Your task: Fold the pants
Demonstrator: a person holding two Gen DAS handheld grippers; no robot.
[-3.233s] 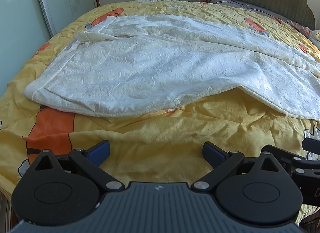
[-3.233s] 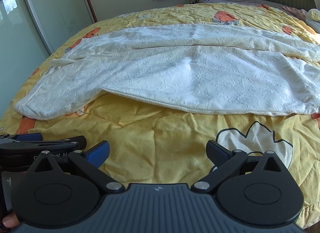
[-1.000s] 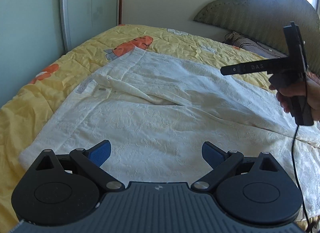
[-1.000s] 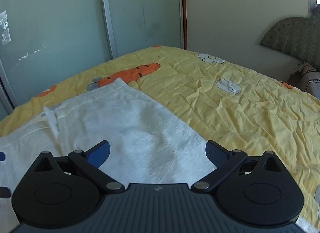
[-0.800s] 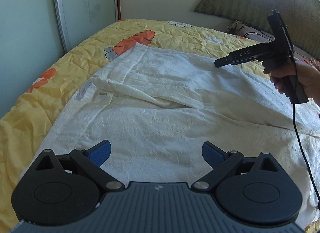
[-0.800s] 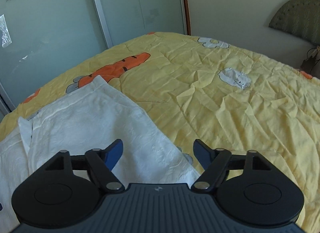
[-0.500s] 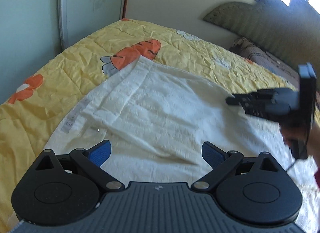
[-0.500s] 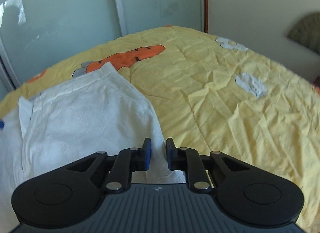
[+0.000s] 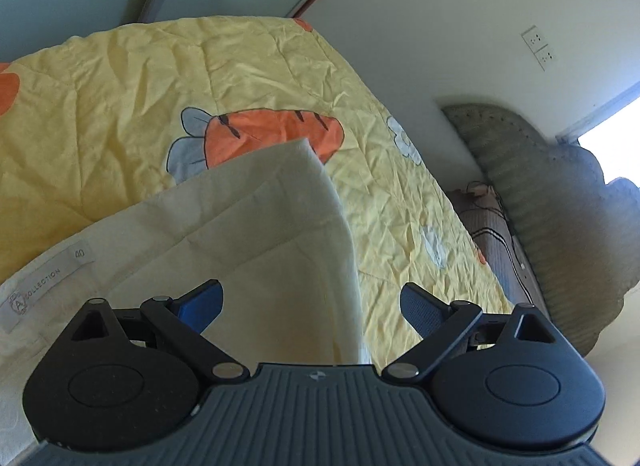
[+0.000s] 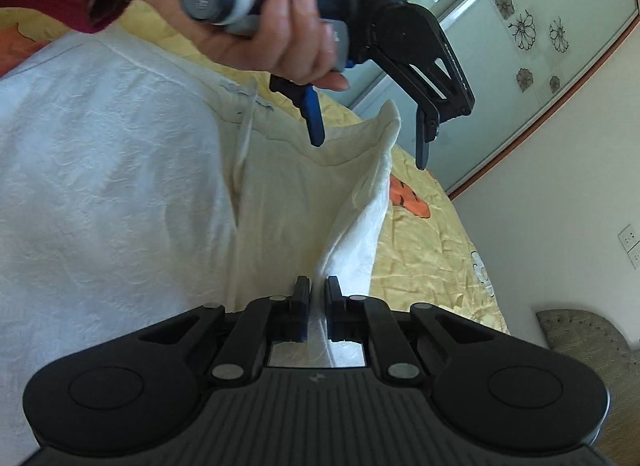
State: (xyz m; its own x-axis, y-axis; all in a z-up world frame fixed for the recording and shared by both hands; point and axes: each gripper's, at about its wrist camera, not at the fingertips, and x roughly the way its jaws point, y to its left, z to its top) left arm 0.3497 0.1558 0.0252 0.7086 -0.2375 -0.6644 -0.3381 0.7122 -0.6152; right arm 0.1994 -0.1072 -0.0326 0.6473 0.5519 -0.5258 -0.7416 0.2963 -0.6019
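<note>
White textured pants (image 10: 120, 169) lie on a yellow bedspread (image 10: 432, 250). My right gripper (image 10: 318, 290) is shut on the pants' waistband edge and lifts it into a raised ridge. My left gripper (image 10: 368, 137) shows in the right wrist view, held in a hand, open, its fingers straddling the raised waistband corner (image 10: 390, 117). In the left wrist view the left gripper (image 9: 310, 300) is open with the waistband fold (image 9: 280, 234) between its fingers. A label (image 9: 36, 282) reads size 40.
The bedspread (image 9: 120, 85) has orange carrot prints (image 9: 272, 129). A padded headboard (image 9: 560, 201) and pillow (image 9: 488, 225) are at the right. Glass wardrobe doors (image 10: 520, 37) stand beyond the bed. Wall sockets (image 9: 540, 47) are on the wall.
My right gripper closed on the waistband edge and raised it. My left gripper moved in close over the lifted waistband corner and tilted, staying open.
</note>
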